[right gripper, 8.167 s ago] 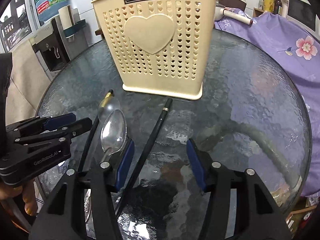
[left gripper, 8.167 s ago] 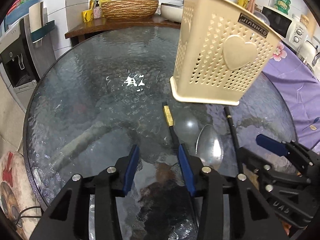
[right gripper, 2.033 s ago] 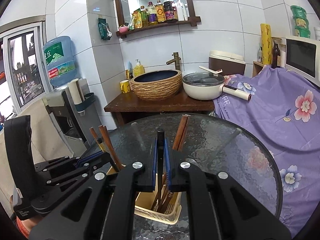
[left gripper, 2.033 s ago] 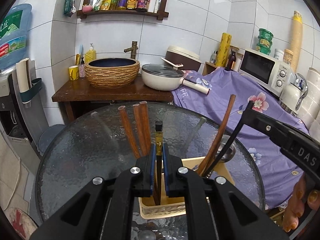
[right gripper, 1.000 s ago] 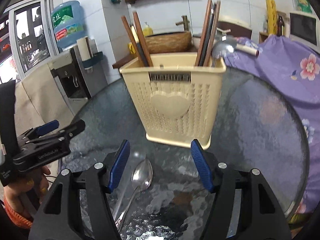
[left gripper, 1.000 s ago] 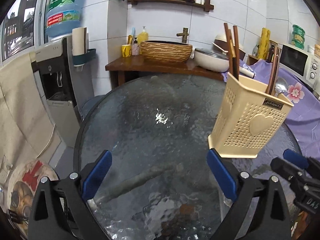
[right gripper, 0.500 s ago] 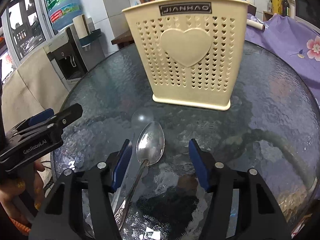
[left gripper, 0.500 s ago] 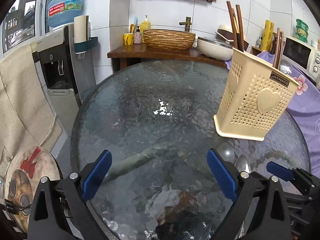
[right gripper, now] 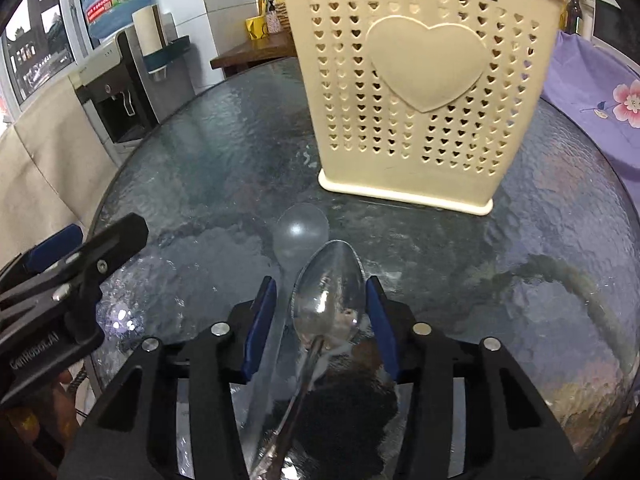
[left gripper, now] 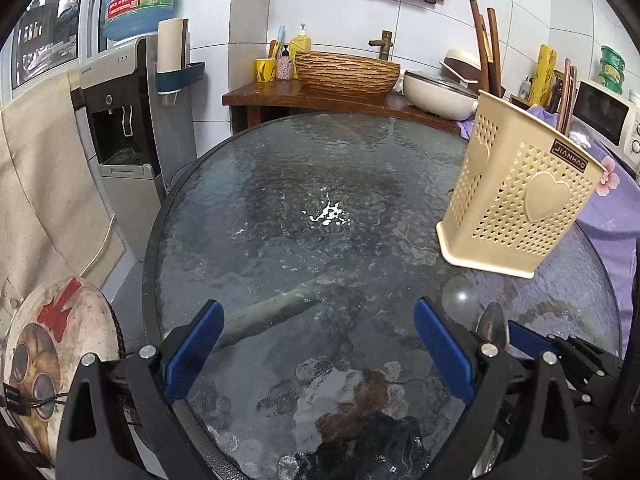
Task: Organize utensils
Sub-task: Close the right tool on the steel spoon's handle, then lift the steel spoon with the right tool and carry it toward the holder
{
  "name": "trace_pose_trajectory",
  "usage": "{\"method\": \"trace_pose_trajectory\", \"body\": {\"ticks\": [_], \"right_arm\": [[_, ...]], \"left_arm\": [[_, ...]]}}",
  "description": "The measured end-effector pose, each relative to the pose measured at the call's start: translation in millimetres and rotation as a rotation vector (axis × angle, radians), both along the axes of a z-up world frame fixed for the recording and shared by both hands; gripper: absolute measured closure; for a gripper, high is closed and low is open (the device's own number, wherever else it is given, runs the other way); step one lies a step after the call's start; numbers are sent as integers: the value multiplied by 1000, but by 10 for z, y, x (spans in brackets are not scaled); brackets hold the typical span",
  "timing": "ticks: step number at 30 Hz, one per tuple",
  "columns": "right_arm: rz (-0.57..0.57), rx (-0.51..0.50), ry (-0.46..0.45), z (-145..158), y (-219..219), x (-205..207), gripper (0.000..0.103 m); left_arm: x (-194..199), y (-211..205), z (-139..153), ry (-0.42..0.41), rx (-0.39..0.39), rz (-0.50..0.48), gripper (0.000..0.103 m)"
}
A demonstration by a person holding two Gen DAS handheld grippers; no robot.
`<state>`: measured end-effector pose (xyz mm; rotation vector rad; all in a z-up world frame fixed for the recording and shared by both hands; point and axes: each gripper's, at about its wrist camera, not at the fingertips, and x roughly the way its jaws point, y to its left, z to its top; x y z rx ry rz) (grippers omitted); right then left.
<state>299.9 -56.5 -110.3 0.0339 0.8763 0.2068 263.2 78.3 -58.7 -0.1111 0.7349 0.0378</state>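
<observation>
A cream perforated utensil holder (right gripper: 416, 92) stands on the round glass table (right gripper: 192, 168); it also shows in the left wrist view (left gripper: 516, 200) with wooden chopsticks (left gripper: 486, 44) sticking up from it. A metal spoon (right gripper: 326, 304) lies flat on the glass beside a clear plastic spoon (right gripper: 300, 228). My right gripper (right gripper: 322, 312) is open low over the table, its blue pads either side of the metal spoon's bowl. My left gripper (left gripper: 316, 344) is wide open and empty over bare glass, left of the spoons (left gripper: 494, 324).
A water dispenser (left gripper: 120, 120) stands left of the table. A wooden counter (left gripper: 304, 94) with a woven basin and a white pan is behind. A purple flowered cloth (right gripper: 592, 96) covers things on the right. A round cushion (left gripper: 52, 344) sits low left.
My right gripper has come down and forward, so the metal spoon's bowl now lies between its pads. My left gripper has stayed wide open and shifted slightly.
</observation>
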Motion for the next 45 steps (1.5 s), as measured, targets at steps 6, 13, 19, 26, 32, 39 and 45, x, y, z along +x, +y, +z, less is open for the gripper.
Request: {"method": "trace_pose_trajectory", "body": {"ticks": [6, 13, 19, 26, 32, 39, 45], "right_arm": [[4, 47, 12, -6, -122, 10, 68], [36, 90, 22, 10, -336, -38, 76], [11, 139, 11, 111, -617, -84, 77], [-26, 180, 4, 71, -748, -144, 46], [-11, 113, -17, 128, -502, -209, 53], [-31, 137, 16, 32, -519, -82, 69], [13, 133, 9, -10, -568, -51, 94]], "left_arm": [[2, 16, -11, 0, -11, -7, 9], [21, -87, -33, 8, -8, -45, 9], [39, -160, -34, 10, -13, -57, 9], [40, -198, -36, 14, -7, -53, 9], [60, -152, -21, 13, -14, -43, 9], [50, -162, -69, 25, -9, -50, 9], [59, -161, -94, 31, -22, -53, 9]]}}
